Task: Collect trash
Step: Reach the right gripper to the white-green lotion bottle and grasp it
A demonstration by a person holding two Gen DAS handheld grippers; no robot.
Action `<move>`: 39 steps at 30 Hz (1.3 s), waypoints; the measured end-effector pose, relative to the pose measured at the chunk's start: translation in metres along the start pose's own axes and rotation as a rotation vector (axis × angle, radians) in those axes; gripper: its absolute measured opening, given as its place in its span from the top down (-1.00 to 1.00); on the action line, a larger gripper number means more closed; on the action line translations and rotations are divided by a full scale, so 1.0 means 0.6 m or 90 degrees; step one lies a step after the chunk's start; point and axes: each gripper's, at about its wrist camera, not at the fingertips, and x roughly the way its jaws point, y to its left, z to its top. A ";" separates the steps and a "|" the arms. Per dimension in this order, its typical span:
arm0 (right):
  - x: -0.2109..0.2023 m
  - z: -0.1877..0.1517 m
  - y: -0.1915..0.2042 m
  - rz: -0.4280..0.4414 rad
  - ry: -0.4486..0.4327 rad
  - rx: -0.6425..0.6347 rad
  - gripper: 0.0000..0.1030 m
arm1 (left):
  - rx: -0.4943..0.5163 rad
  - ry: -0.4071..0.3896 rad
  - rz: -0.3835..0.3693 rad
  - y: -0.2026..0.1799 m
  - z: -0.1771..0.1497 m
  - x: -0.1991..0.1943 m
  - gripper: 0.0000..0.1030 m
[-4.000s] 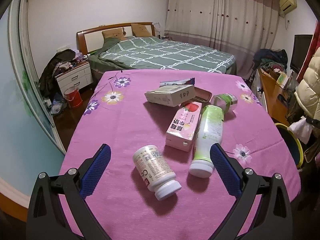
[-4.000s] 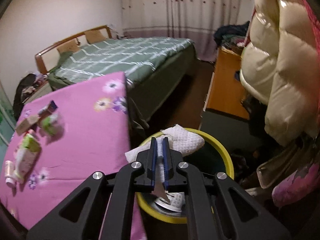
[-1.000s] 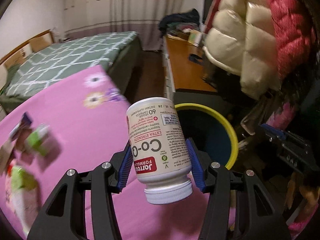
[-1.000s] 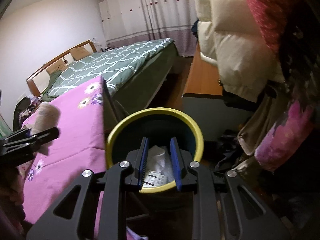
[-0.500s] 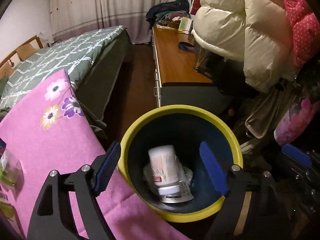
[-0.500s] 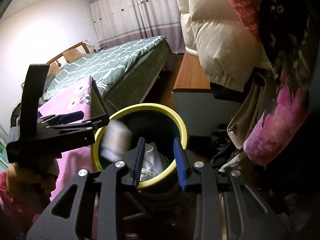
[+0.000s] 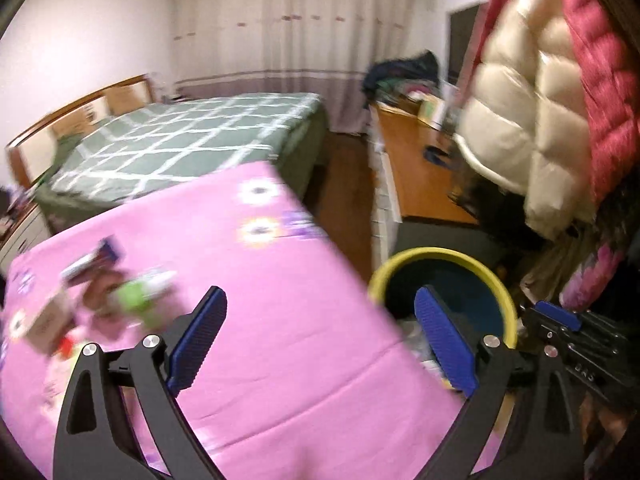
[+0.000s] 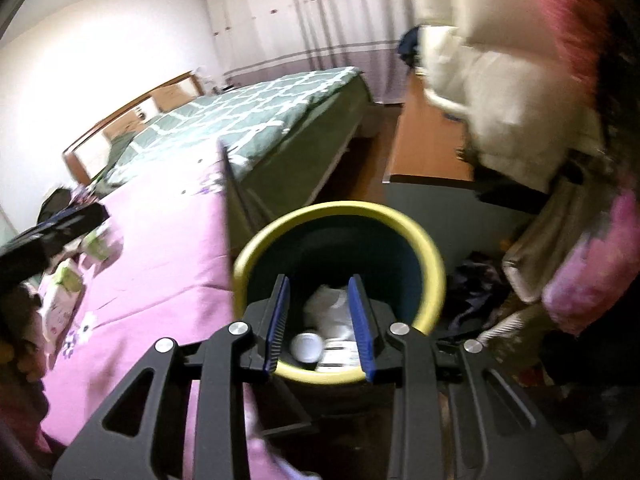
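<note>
Bottle point(image 8: 307, 347) lies in the bin point(image 8: 434, 264).
Left tool point(image 7: 320, 340) opening wide, empty, over the table point(image 7: 280, 280); right tool point(image 8: 320, 328) narrow, empty, above bin.

Both views were dim and warm-lit, and smeared by motion blur; the packets on the pink tablecloth point(image 7: 280, 320) were streaked past reading. The white wall point(image 8: 100, 80) glared almost blown out, while the lower right corners sank into near-black shadow. Fisheye distortion bowed the curtains point(image 7: 296, 40) and darkened the frame edges.
</note>
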 end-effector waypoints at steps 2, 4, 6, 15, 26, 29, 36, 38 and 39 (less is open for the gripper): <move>0.006 0.001 0.029 0.016 0.004 -0.016 0.40 | -0.036 -0.022 0.051 0.076 -0.011 -0.040 -0.82; 0.016 0.000 0.084 0.041 0.010 -0.046 0.33 | -0.067 -0.045 0.106 0.145 -0.025 -0.075 -0.87; 0.028 -0.003 0.146 0.070 0.015 -0.080 0.32 | -0.103 -0.068 0.176 0.225 -0.041 -0.106 -0.89; 0.060 -0.051 0.380 0.201 0.056 -0.200 0.30 | -0.237 -0.096 0.412 0.519 -0.132 -0.161 -0.89; 0.059 -0.145 0.590 0.289 0.083 -0.284 0.13 | -0.427 -0.057 0.463 0.683 -0.245 -0.140 -0.89; 0.066 -0.160 0.611 0.275 0.093 -0.283 0.10 | -0.434 -0.058 0.458 0.679 -0.255 -0.134 -0.89; 0.084 -0.168 0.633 0.236 0.109 -0.278 -0.06 | -0.409 -0.064 0.470 0.651 -0.240 -0.129 -0.89; 0.084 -0.163 0.624 0.225 0.104 -0.277 -0.10 | -0.407 -0.065 0.468 0.648 -0.238 -0.130 -0.89; 0.087 -0.159 0.618 0.221 0.102 -0.276 -0.10 | -0.408 -0.064 0.467 0.648 -0.239 -0.130 -0.89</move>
